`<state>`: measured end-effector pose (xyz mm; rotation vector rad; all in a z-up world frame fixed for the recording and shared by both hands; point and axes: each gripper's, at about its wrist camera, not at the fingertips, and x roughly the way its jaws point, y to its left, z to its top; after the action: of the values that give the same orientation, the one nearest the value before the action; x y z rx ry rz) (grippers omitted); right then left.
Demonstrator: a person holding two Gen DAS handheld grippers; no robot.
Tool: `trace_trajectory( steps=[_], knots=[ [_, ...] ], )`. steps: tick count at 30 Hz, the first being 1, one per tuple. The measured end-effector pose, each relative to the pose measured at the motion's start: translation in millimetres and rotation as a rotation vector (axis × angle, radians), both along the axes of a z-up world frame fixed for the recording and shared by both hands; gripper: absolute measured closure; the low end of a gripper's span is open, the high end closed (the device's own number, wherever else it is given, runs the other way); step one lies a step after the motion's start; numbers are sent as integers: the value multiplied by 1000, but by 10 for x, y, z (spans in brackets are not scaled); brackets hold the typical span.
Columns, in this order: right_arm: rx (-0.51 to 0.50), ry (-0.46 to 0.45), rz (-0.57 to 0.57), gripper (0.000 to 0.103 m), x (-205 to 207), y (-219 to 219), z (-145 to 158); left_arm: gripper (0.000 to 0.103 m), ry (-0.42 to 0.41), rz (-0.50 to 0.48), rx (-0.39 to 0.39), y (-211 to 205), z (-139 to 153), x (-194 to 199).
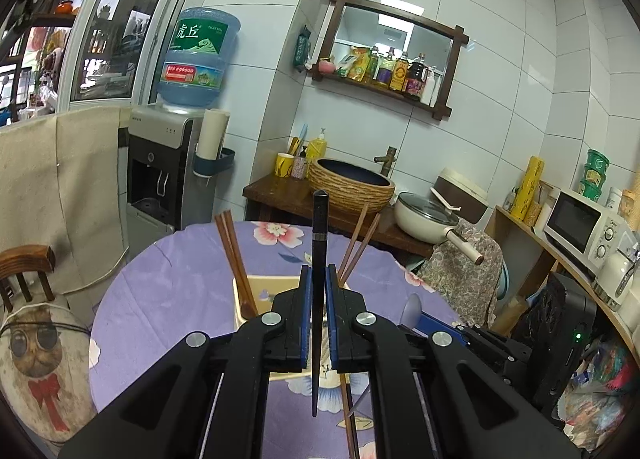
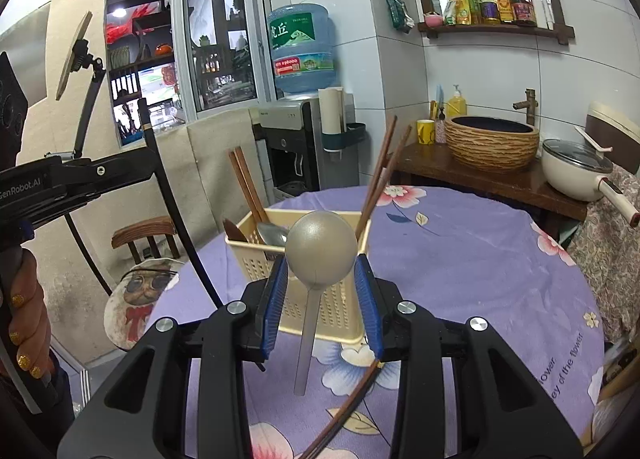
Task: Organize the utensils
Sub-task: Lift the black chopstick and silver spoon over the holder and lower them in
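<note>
We hold 2 grippers over the round table w/ the purple flower cloth. Our left gripper is clamped tight on a black chopstick, which stands almost straight up between the blue pads. Our right gripper is squeezed on a gray metal spoon, bowl up, handle hanging down. Just behind it sits the cream basket w/ brown chopsticks and another spoon inside. More chopsticks lie flat on the cloth near us.
</note>
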<state>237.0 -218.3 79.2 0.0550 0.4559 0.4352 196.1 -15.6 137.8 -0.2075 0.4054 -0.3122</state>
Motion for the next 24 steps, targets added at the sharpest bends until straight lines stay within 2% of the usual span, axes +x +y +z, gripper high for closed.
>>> trace_trajectory(
  steps=[7,14,18,24],
  knots=[
    [10,-54,19,68,256,133,469,96,-36,-24,-16,33,451,216],
    [33,-125,-36,68,662,211,980,96,-99,56,6,96,906,536],
    [24,-139,-71,68,871,258,950,96,-86,104,30,118,829,760],
    [-9,-121,-100,68,1055,337,505,98,-18,137,37,166,436,1010]
  ],
)
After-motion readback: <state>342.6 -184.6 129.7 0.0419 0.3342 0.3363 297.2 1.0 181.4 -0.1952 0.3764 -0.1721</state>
